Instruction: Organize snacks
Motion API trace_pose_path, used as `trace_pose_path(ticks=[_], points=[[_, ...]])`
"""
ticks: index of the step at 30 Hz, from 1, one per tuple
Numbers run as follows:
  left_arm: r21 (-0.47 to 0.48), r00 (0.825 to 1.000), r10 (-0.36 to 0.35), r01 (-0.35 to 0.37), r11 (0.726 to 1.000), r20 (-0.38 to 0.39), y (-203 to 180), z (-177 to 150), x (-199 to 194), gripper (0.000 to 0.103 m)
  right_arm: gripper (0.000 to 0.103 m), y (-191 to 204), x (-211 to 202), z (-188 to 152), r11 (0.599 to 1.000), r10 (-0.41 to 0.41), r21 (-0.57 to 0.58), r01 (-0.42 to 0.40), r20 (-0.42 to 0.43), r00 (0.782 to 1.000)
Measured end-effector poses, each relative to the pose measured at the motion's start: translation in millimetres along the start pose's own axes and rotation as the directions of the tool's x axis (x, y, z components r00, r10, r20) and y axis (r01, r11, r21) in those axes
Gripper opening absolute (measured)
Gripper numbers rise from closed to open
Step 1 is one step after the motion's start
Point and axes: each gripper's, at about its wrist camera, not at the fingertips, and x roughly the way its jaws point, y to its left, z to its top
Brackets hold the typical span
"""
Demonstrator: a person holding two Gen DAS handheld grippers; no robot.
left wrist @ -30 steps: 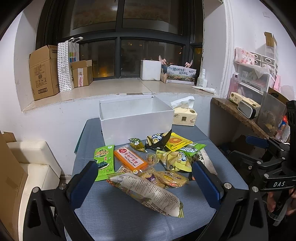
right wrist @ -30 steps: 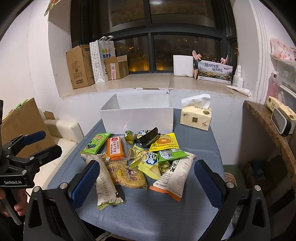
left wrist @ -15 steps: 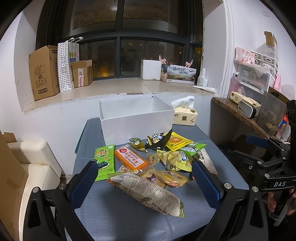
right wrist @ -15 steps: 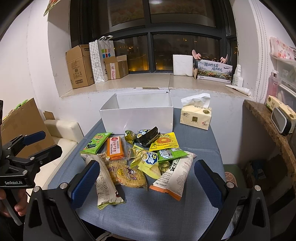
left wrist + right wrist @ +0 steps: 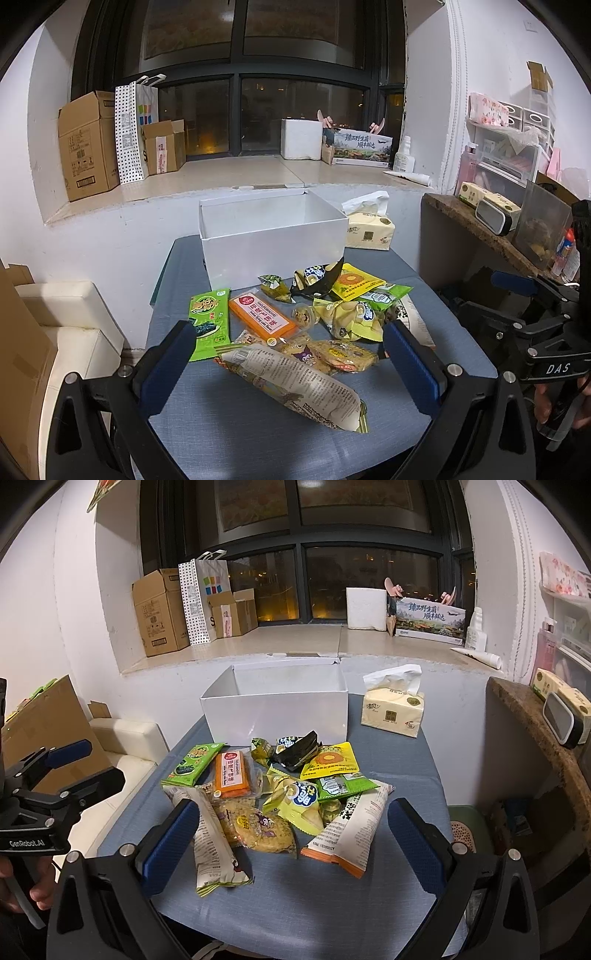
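A pile of snack packets lies on the blue-grey table (image 5: pixel 236 435) in front of an empty open white box (image 5: pixel 273 251), which also shows in the right wrist view (image 5: pixel 280 709). The pile includes a green seaweed pack (image 5: pixel 208 321), an orange bar (image 5: pixel 260 314), a long beige wrapper (image 5: pixel 295 384), a yellow pack (image 5: pixel 328 762) and an orange-ended long pack (image 5: pixel 351 830). My left gripper (image 5: pixel 290 363) is open and empty, held above the near side of the pile. My right gripper (image 5: pixel 291 843) is open and empty, also above the pile's near side.
A tissue pack (image 5: pixel 393 710) stands right of the box. A windowsill behind holds cardboard boxes (image 5: pixel 86 144) and a foam box (image 5: pixel 301 138). A stone shelf (image 5: pixel 476 229) stands to the right, a cream seat (image 5: pixel 62 332) to the left.
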Motion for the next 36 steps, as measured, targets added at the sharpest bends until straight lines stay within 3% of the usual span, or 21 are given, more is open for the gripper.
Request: trace_pose_path(ticks=[26,36], points=[[0.001,1.0,0.001,-0.001,1.0,-0.002,-1,-3,2,0.103,0.103,-2,7,-2,1.0,0.017,0.014,-0.016,-0.019,1.0],[-0.014,1.0,-0.006,0.005,1.0,-0.006,4,-4,8,0.103,0.103,-5,41,9,0.994,0.105,0.01,-0.105,-0.048,0.993]])
